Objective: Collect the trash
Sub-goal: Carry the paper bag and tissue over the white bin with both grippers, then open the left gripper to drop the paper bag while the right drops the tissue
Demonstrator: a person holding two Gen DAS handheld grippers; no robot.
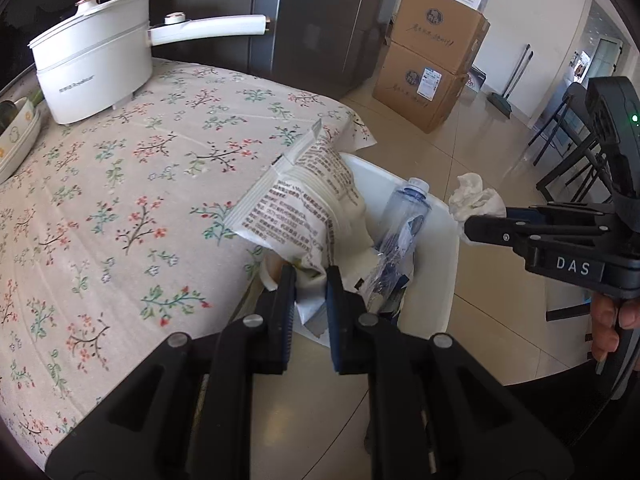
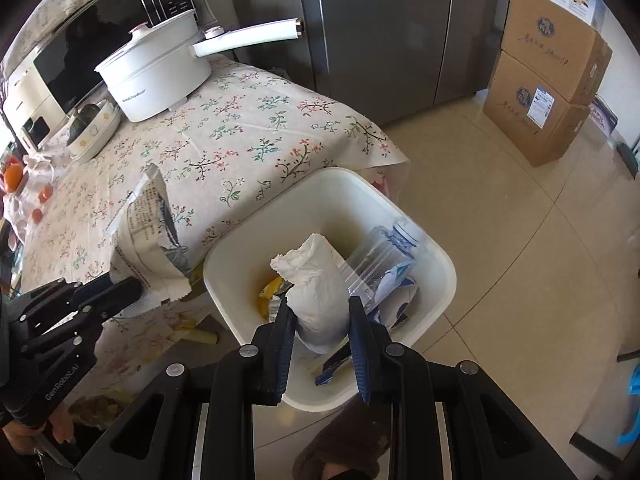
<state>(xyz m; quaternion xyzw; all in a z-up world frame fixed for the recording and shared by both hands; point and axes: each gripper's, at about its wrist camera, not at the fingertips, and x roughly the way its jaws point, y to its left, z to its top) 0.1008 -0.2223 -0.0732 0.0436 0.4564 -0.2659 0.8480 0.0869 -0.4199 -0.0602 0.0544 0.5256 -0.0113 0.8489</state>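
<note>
Left gripper (image 1: pixel 311 280) clamps wrapper (image 1: pixel 304 208), right gripper (image 2: pixel 320 312) tissue (image 2: pixel 316 284) (over bin (image 2: pixel 400 208)).

My left gripper (image 1: pixel 311 280) is black with silver screws and blue-padded fingers (image 1: pixel 287 300); my right gripper (image 2: pixel 322 312) matches, stamped "DAS".

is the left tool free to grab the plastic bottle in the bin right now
Probably not: the left tool is shut on the snack bag, which it must drop first. The plastic bottle itself stands exposed in the white bin.
</note>
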